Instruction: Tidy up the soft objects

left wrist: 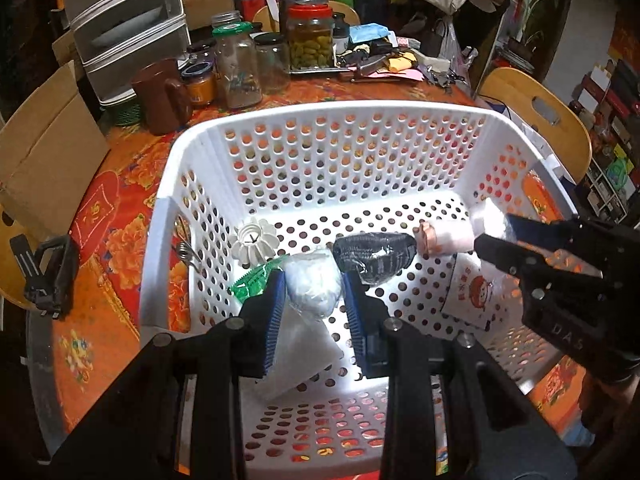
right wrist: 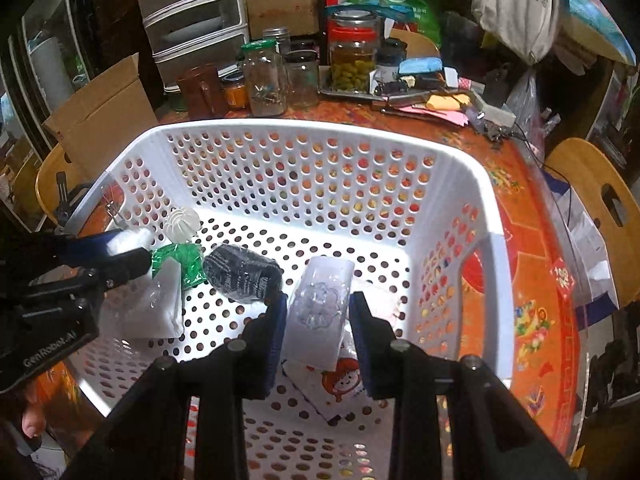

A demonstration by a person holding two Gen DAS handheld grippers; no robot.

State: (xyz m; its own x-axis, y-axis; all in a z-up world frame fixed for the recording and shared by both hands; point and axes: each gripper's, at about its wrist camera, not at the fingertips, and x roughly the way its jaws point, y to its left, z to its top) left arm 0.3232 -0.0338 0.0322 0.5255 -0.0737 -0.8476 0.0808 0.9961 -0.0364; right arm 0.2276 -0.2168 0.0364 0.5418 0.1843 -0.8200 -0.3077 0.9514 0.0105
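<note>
A white perforated basket (left wrist: 200,136) (right wrist: 460,168) stands on the orange table. My left gripper (left wrist: 314,286) is shut on a clear bag of white cotton (left wrist: 312,288) inside the basket; it shows at the left of the right wrist view (right wrist: 128,240). My right gripper (right wrist: 318,308) is shut on a clear pack of white tissue (right wrist: 320,312); it shows at the right of the left wrist view (left wrist: 486,228). On the basket floor lie a wrapped black cloth (left wrist: 372,254) (right wrist: 240,272), a green packet (left wrist: 252,280) (right wrist: 180,260), a white ribbed ball (left wrist: 254,242) (right wrist: 182,222), a white pad (left wrist: 300,356) (right wrist: 152,308) and a cartoon-printed bag (left wrist: 476,292) (right wrist: 340,384).
Behind the basket stand glass jars (left wrist: 236,68) (right wrist: 264,76), a pickle jar (left wrist: 310,36), a brown mug (left wrist: 160,96) and a drawer unit (left wrist: 128,20). A cardboard box (left wrist: 44,156) sits at left. Wooden chairs (left wrist: 540,120) (right wrist: 600,208) are at right.
</note>
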